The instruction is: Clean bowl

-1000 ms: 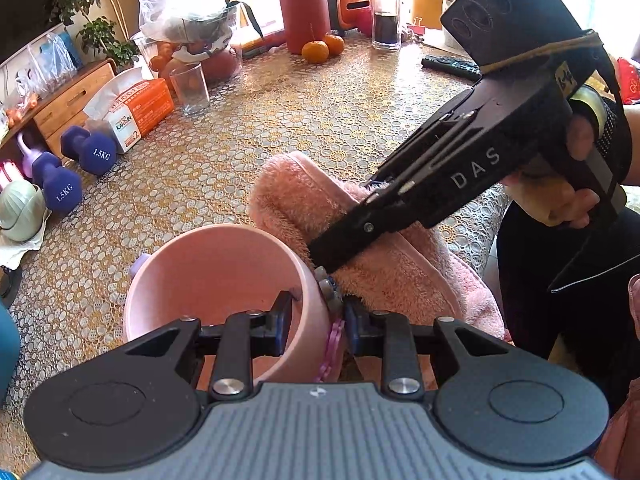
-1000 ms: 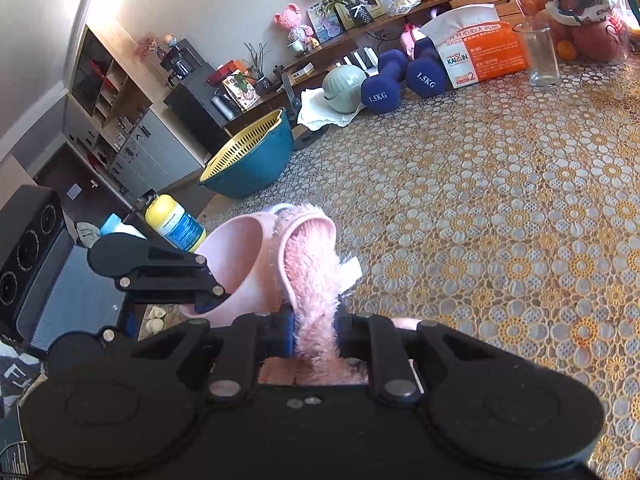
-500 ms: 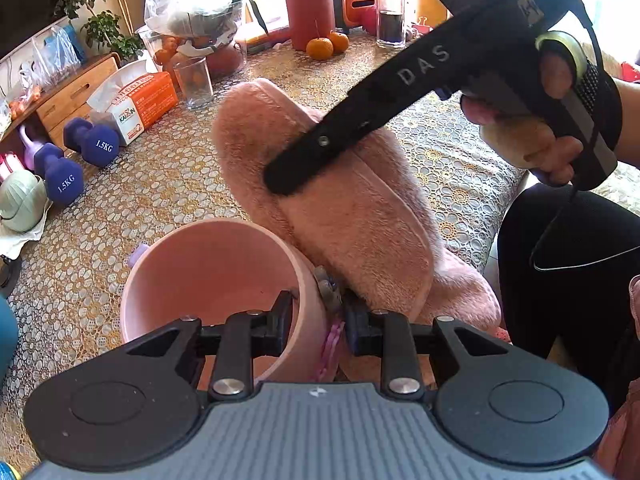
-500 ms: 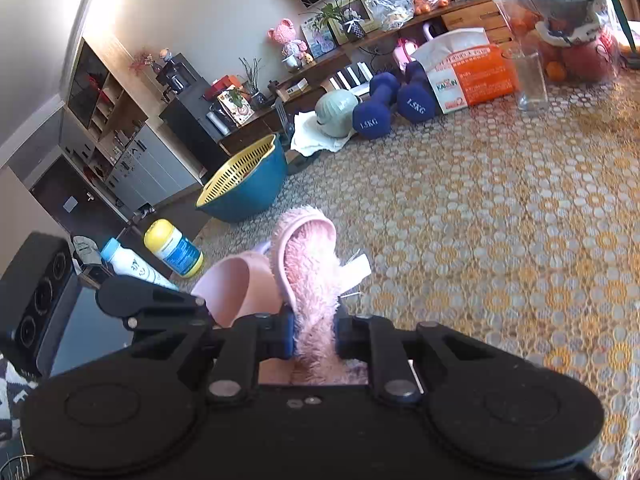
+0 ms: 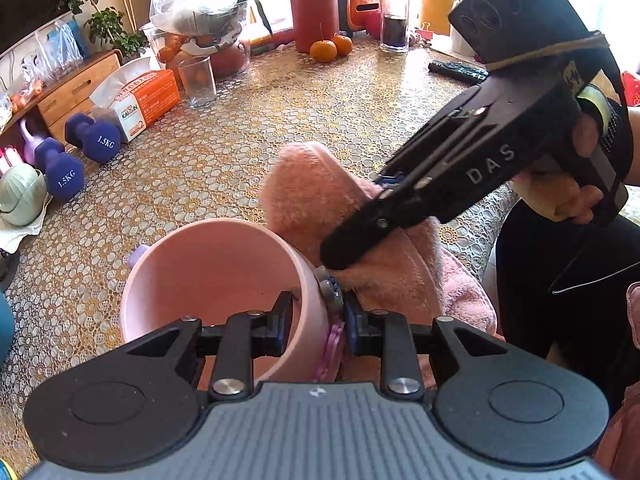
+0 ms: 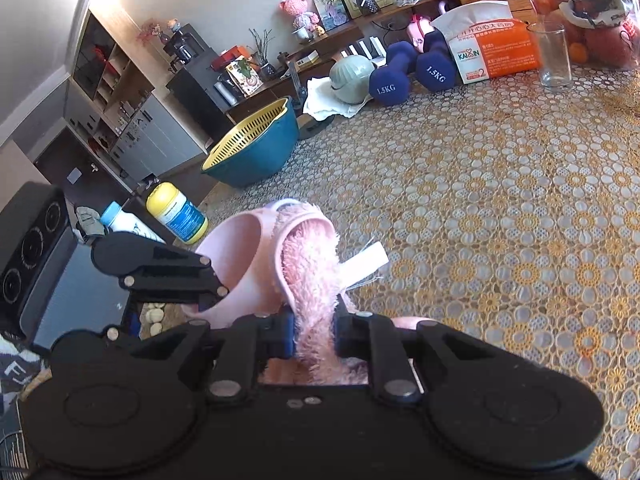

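The left tongs (image 5: 316,316) clamp the near wall of the pink bowl (image 5: 208,264), tilted above the patterned worktop (image 5: 280,120). The right tongs (image 6: 314,332) pinch a pink fluffy cloth (image 6: 308,264) that touches the bowl's rim.

The left gripper (image 5: 316,314) points steeply down, its jaws clamped on the bowl (image 5: 208,276) wall, one finger inside the rim, one outside. The right gripper (image 6: 314,332) slants down from the right, jaws pinched tight on the towel (image 6: 308,272). A bare hand (image 5: 568,188) wraps its handle, a dark sleeve below it.
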Demonstrator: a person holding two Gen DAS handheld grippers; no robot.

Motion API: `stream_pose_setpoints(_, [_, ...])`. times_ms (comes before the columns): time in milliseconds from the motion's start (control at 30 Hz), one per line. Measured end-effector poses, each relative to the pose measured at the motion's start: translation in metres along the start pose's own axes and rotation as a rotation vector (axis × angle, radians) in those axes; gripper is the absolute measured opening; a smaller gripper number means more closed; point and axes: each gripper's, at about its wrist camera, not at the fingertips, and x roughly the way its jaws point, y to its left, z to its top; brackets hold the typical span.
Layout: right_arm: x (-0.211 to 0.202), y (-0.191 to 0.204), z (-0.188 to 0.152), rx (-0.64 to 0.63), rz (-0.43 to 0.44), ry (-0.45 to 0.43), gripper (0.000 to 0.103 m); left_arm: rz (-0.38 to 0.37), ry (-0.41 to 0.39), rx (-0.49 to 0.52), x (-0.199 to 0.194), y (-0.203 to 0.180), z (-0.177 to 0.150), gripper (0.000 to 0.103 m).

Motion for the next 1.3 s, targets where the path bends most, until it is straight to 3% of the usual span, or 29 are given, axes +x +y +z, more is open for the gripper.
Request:
stream_pose_setpoints(133, [-0.019,-0.006,-0.011,0.011,0.008,-0.002,0.016,0.0,-0.001,-0.059,0.001,0.007,0.004,0.026])
stream_pose_setpoints(333, [-0.046,-0.035,-0.008,0.15,-0.009,-0.075,0.016,-0.023,-0.033,-0.22,0.001,0.03,0.009,0.026])
stream_pose_setpoints(567, [-0.016,-0.056,0.012,0.322,0.046,-0.109,0.016,-0.086,-0.111,-0.378,-0.013,0.052,-0.011,0.023])
stream_pose_setpoints(900, [0.046,-0.058,0.026,0.486,0.11,-0.055,0.017,-0.12,-0.153,-0.414,-0.017,0.057,-0.026,0.022])
stream_pose_setpoints(1133, [0.048,-0.051,0.009,0.528,0.191,-0.024,0.017,-0.115,-0.142,-0.412,-0.012,0.057,-0.033,0.021])
stream_pose_setpoints(1300, [0.038,-0.037,-0.001,0.471,0.217,0.001,0.017,-0.113,-0.138,-0.399,-0.013,0.055,-0.032,0.021])
